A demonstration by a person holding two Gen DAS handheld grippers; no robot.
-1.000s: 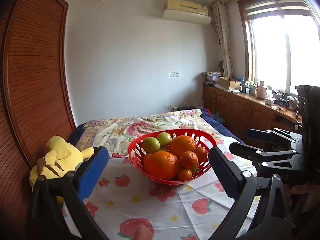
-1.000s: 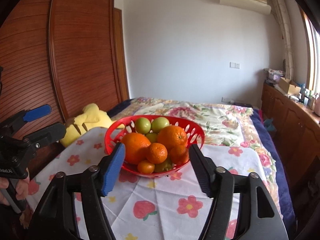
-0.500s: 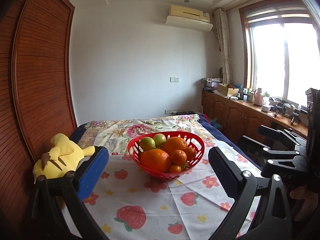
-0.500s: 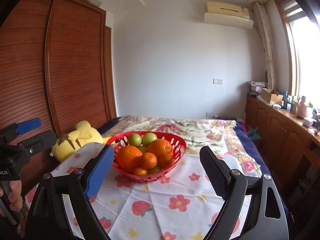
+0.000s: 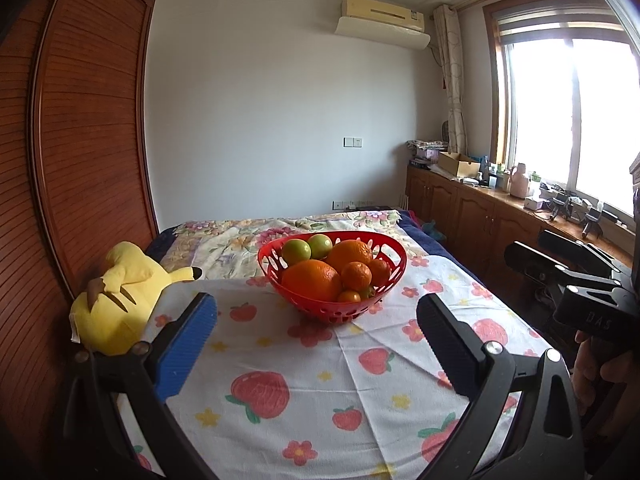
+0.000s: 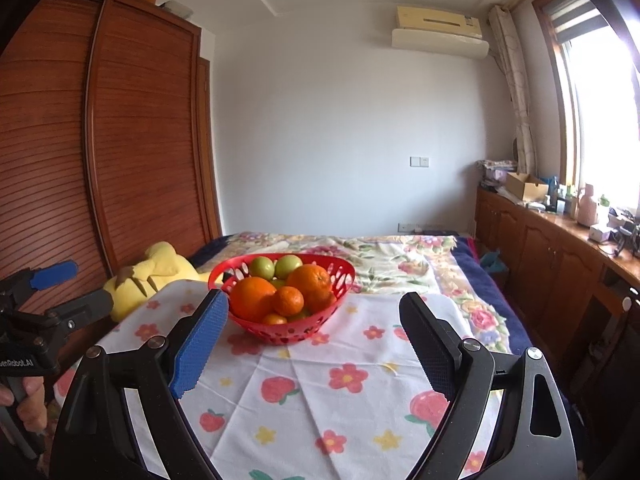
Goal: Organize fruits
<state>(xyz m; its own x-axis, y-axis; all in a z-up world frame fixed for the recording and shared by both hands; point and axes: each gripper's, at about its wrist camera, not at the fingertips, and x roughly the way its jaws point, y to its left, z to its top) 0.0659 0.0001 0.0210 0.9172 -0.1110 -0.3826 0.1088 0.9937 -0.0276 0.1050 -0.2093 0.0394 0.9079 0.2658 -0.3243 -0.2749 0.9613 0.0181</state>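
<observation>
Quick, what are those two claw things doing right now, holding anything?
Left gripper: open, holding nothing.
Right gripper: open, holding nothing.

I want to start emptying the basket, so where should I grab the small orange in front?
Take the small orange across its round middle, coming from above and the near side with the right gripper. It sits exposed atop the pile in the red basket, between two bigger oranges.

Red slotted basket [image 5: 394, 258] upright on strawberry-print cloth [image 5: 304, 364], piled with two large oranges [image 5: 312, 280], smaller mandarins [image 5: 356, 276], two green fruits [image 5: 297, 251] at back.
</observation>
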